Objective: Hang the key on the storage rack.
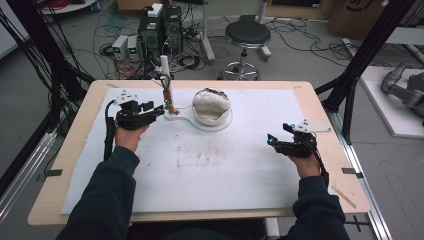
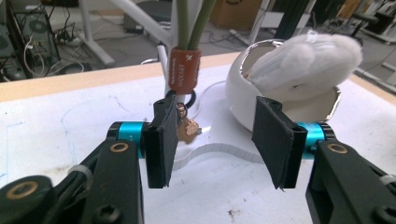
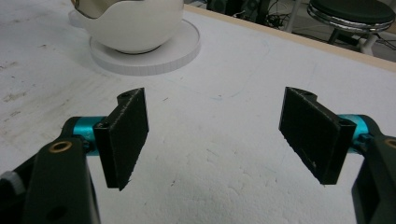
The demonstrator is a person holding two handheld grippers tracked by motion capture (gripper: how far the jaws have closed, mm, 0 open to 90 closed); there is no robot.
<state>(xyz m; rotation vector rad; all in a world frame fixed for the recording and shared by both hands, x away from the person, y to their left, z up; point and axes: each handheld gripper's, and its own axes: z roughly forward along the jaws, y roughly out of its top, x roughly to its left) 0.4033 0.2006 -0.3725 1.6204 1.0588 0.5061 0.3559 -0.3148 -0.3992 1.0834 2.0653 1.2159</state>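
Observation:
A white egg-shaped bowl (image 1: 212,105) stands on a white base (image 1: 186,118) at the middle back of the mat. White fluffy stuffing (image 2: 306,58) fills the bowl (image 2: 243,93). Beside it rise green stems (image 2: 184,21) bound by a brown band (image 2: 183,70), with a small copper piece (image 2: 187,129) at their foot. My left gripper (image 1: 159,111) is open right at the foot of the stems; in the left gripper view (image 2: 217,142) its left pad (image 2: 161,140) is next to the copper piece. My right gripper (image 1: 270,139) is open over bare mat, with nothing between its pads (image 3: 215,135).
The white mat (image 1: 200,170) covers most of the wooden table (image 1: 320,115). In the right gripper view the bowl (image 3: 133,23) and its round base (image 3: 154,58) lie ahead to the left. A black stool (image 1: 246,37) and computer boxes (image 1: 160,30) stand beyond the table.

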